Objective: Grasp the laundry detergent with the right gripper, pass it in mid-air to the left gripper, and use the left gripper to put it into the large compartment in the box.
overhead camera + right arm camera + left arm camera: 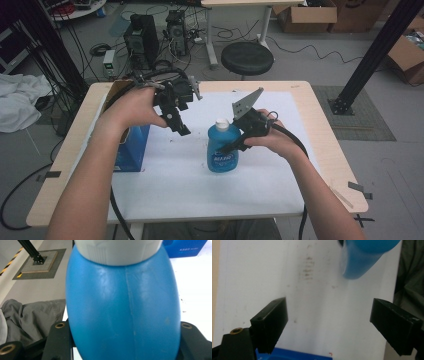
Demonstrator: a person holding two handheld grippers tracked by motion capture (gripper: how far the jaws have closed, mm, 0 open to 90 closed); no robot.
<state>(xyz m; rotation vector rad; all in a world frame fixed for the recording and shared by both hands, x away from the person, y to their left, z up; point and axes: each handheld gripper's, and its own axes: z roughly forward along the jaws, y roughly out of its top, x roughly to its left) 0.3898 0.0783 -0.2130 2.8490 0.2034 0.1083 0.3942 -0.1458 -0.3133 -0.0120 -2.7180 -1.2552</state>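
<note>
The left gripper (329, 322) holds its jaws wide apart over a white sheet (257, 272), with a blue bottle (362, 260) beyond them.

Black gripper (181, 131) jaws, brass screw rings, bare forearms.

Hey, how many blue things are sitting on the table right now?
2. The blue bottle stands mid-table, gripped by the right gripper. The blue box sits at the table's left side, partly behind the left forearm. More may be hidden behind the arms.
</note>
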